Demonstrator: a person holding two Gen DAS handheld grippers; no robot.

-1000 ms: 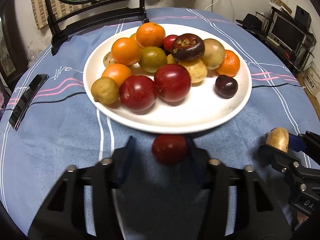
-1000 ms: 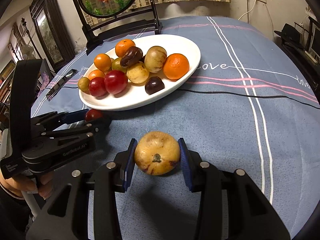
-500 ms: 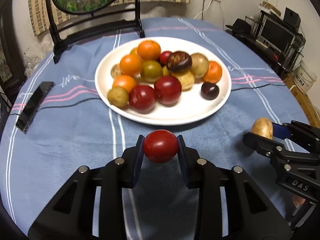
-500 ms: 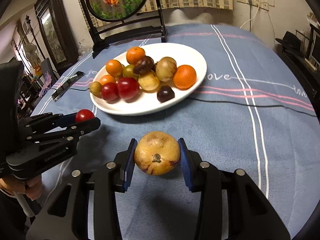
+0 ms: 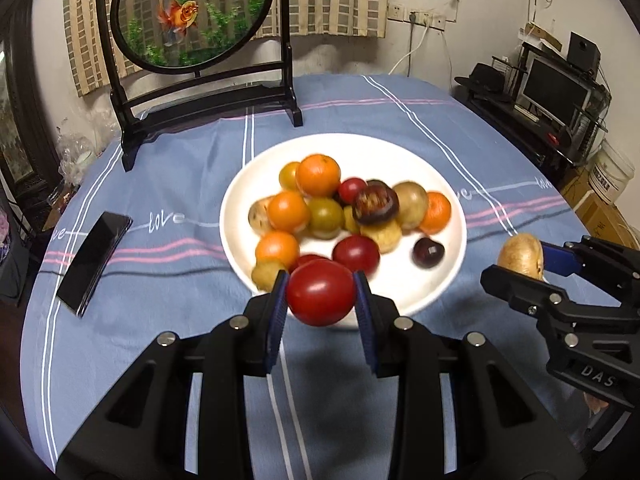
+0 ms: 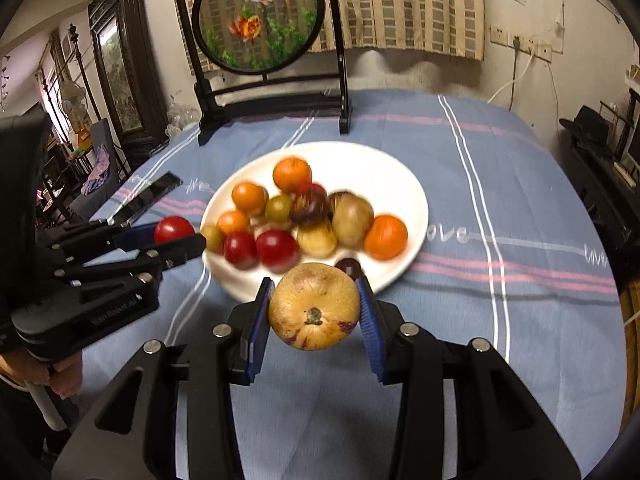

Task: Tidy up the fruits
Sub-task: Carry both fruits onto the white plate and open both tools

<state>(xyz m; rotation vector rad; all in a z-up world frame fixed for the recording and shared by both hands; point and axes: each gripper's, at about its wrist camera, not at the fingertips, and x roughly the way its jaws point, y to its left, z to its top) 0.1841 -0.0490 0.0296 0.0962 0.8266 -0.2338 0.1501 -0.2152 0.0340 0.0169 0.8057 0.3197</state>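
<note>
Gripping a glossy, round red fruit (image 5: pixel 320 298) at lower centre of the left view, my left gripper (image 5: pixel 320 300) has both blue ribbed pads pressed on it. My right gripper (image 6: pixel 315 312) is clamped on a dull, yellow-brown fruit (image 6: pixel 314 312), speckled purple near its stem. Behind both sits a smooth white plate (image 5: pixel 448 280) heaped with orange, red, green and dark fruits, on a soft blue striped tablecloth (image 5: pixel 160 320). A black phone (image 5: pixel 94 256) lies at left; a goldfish screen (image 5: pixel 188 12) stands upper left.
</note>
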